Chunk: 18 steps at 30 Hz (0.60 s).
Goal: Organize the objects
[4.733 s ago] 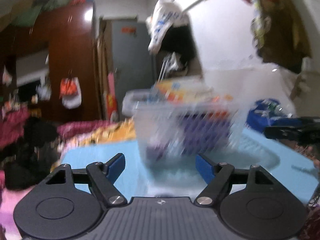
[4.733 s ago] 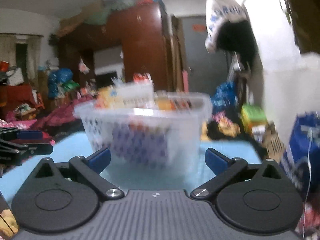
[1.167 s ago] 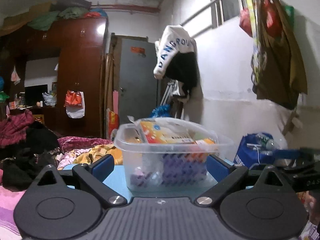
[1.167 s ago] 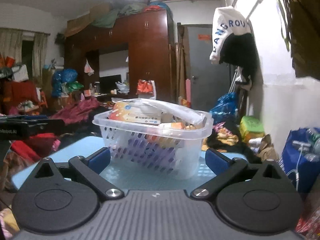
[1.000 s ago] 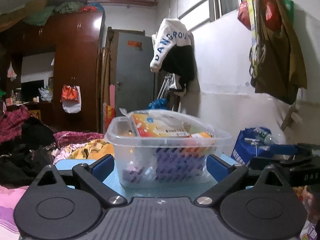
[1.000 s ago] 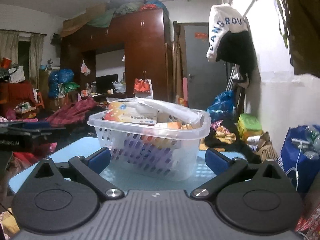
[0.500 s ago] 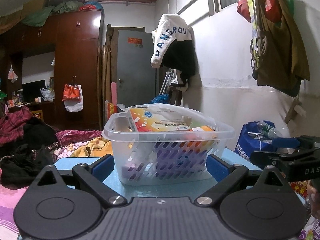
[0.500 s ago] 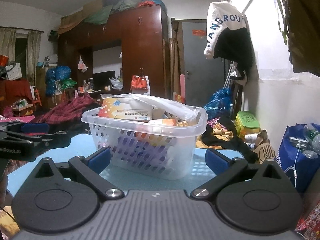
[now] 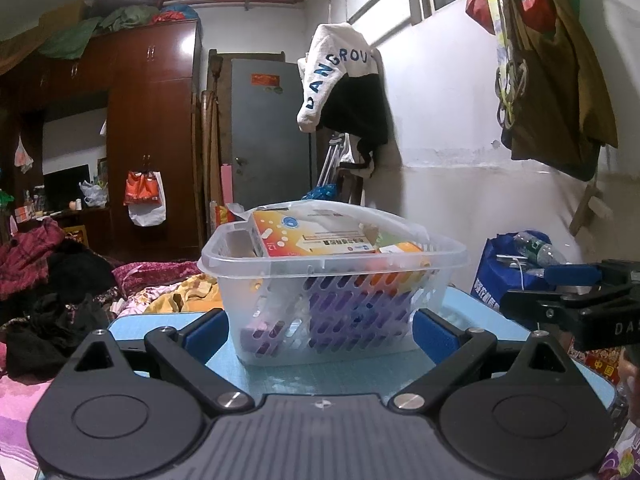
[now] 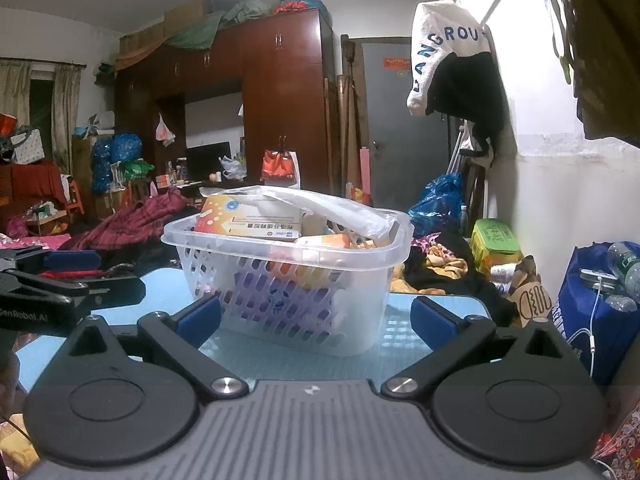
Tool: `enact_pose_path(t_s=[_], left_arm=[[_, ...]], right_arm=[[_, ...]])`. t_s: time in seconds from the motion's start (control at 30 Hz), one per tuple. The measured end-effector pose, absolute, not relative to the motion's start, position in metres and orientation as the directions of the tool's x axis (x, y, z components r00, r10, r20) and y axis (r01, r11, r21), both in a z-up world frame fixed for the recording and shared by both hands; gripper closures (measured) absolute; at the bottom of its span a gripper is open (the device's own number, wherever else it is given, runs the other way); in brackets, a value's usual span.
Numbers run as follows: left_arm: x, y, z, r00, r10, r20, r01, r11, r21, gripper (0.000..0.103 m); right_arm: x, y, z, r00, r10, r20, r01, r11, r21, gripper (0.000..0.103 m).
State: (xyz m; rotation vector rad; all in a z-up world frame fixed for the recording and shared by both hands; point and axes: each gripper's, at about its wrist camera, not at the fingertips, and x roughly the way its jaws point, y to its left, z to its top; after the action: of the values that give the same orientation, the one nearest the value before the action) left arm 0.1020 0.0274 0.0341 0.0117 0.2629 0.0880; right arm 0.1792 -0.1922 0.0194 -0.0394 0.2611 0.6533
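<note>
Your left gripper (image 9: 320, 326) and right gripper (image 10: 316, 316) both gape wide, holding nothing. The clear basket (image 9: 332, 280) sits mid-table (image 9: 472, 312), upright; on top, the orange box (image 9: 316, 240) lies lengthwise along it.

Basket (image 9: 332, 268) on table (image 9: 472, 312) (box (image 9: 316, 238) inside)

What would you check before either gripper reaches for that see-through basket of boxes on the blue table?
1. Left gripper open and holding nothing: ok.
2. Right gripper open and holding nothing: ok.
3. Clear perforated plastic basket sits flat on the light blue table: ok.
4. Orange and white cardboard box lies on top, reachable: ok.
5. Crinkled clear plastic wrapper draped over the contents could snag: not ok.
6. What the purple item low in the basket is: cannot tell.
</note>
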Motion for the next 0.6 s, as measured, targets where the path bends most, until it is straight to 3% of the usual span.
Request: enact_pose_path(t_s=[0.6], left_arm=[[0.1028,0.0291,0.0333,0.961,0.081,-0.265,-0.083,0.997,0.004,0.003]], right_arm=[[0.1770,-0.1922,0.0188,0.764,0.592,-0.256,-0.603,0.797,0.043,0.000]])
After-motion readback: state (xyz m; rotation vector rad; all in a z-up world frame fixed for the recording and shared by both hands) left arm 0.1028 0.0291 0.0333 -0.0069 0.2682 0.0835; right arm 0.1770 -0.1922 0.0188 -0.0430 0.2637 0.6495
